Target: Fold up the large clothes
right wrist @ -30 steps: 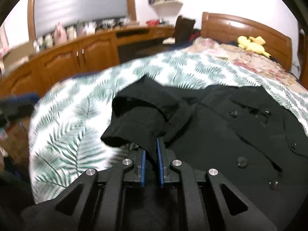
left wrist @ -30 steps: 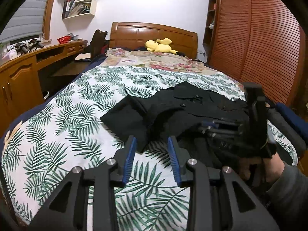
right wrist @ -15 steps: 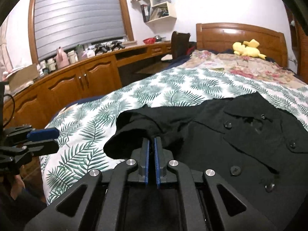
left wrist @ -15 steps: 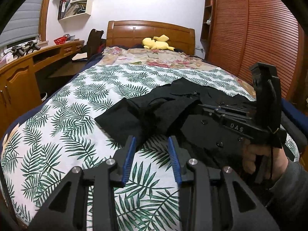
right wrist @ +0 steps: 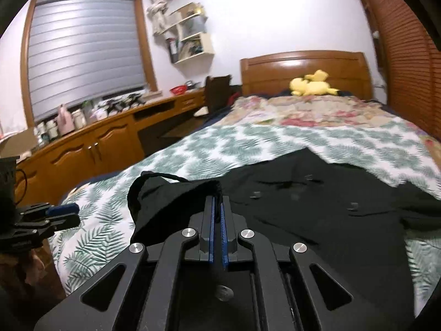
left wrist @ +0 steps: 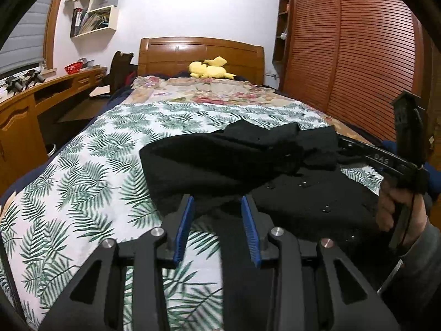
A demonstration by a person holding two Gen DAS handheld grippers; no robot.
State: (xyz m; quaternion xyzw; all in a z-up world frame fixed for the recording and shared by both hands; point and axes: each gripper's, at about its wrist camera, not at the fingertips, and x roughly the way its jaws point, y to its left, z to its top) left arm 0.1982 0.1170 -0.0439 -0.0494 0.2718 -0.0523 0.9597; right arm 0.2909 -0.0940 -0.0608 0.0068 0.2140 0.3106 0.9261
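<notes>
A black buttoned coat [left wrist: 220, 162] lies spread on the bed's palm-leaf sheet [left wrist: 82, 182]. My right gripper [right wrist: 217, 202] is shut on a fold of its sleeve [right wrist: 171, 195] and holds it raised off the sheet. In the left wrist view that right gripper [left wrist: 341, 144] reaches in from the right, held by a hand [left wrist: 399, 209], with the sleeve cloth draped over the coat's body. My left gripper [left wrist: 217, 209] is open just in front of the coat's near edge, with nothing between its blue pads [left wrist: 187, 220]. The right wrist view shows the left gripper [right wrist: 59, 211] at the left edge of the picture.
A yellow plush toy [left wrist: 209, 67] and a floral blanket [left wrist: 215, 91] lie by the wooden headboard [left wrist: 201, 52]. A long wooden desk with cabinets [right wrist: 104, 140] runs along the bed's left side. Slatted wardrobe doors [left wrist: 352, 55] stand to the right.
My right gripper has risen with the sleeve and carried it across over the coat's body. My left gripper has edged closer to the coat's near edge, still open.
</notes>
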